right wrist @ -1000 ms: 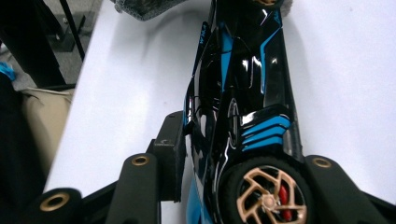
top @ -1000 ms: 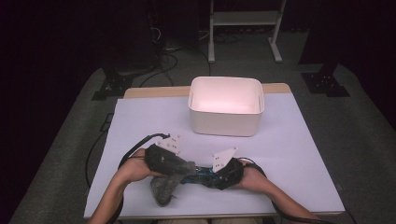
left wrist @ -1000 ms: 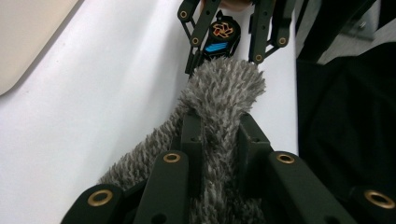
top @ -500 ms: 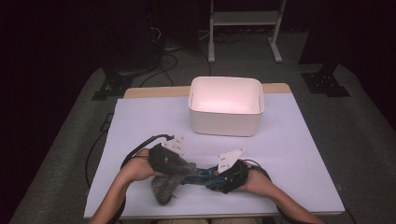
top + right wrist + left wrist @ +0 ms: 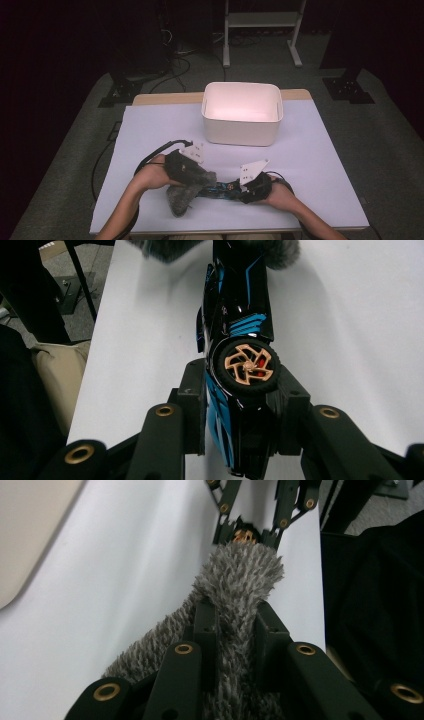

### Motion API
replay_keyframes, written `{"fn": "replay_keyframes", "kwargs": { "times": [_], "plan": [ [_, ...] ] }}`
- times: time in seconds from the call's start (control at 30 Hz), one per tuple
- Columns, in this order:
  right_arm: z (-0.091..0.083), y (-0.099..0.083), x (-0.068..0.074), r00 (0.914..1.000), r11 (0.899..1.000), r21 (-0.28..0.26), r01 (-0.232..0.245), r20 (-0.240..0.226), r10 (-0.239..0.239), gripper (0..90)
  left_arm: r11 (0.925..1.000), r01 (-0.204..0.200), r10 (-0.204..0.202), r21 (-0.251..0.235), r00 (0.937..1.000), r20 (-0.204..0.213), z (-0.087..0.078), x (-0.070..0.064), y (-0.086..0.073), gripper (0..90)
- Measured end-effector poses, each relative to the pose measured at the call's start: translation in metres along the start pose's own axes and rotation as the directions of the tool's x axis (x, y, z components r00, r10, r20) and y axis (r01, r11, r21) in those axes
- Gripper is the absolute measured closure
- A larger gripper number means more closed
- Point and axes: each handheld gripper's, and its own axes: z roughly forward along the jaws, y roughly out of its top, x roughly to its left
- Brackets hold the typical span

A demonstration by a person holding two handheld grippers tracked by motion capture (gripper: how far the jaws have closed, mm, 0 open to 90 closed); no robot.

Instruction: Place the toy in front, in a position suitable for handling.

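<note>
White bin (image 5: 242, 134) stands beyond gripped cloth (image 5: 182, 192) (car (image 5: 219, 190) alongside).

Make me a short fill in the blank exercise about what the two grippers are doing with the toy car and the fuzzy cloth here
1. The right gripper is shut on a black and ____ toy car.
2. The left gripper is shut on a fuzzy ____ cloth.
3. The wheel seen between the right gripper's jaws has spokes coloured ____.
4. Behind both grippers on the table stands a white ____.

Missing words: blue; grey; gold; bin
</note>
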Motion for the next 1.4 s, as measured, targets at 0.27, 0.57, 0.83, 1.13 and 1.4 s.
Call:
{"fn": "replay_keyframes", "kwargs": {
  "times": [0.27, 0.57, 0.83, 1.13, 1.4],
  "plan": [
    [0.004, 0.001, 0.000, 0.9999, 1.000, -0.015, -0.011, -0.001, 0.011, 64.0, 0.9984, -0.047, 0.045, 0.031, 0.9971, 0.061, 0.032, 0.000, 0.021, 76.3],
    [0.003, 0.001, 0.000, 1.0000, 1.000, -0.013, -0.006, 0.001, 0.006, 64.1, 0.9995, -0.013, 0.013, 0.030, 0.9998, 0.013, 0.015, 0.000, 0.000, 76.0],
    [0.003, 0.000, -0.002, 0.9999, 1.000, -0.014, -0.015, 0.001, 0.015, 63.7, 0.9994, 0.035, -0.035, 0.003, 0.9992, -0.017, -0.004, -0.001, -0.031, 76.1],
    [-0.004, -0.003, 0.001, 0.9995, 1.000, -0.003, -0.030, 0.013, 0.030, 60.7, 0.9996, -0.027, 0.027, 0.002, 0.9987, -0.043, -0.003, -0.002, -0.024, 76.2],
    [-0.009, -0.005, 0.001, 0.9992, 0.999, -0.009, -0.031, 0.027, 0.031, 68.4, 0.9971, -0.076, 0.076, 0.003, 0.9965, -0.035, 0.012, -0.004, -0.001, 76.3]
  ]
}}
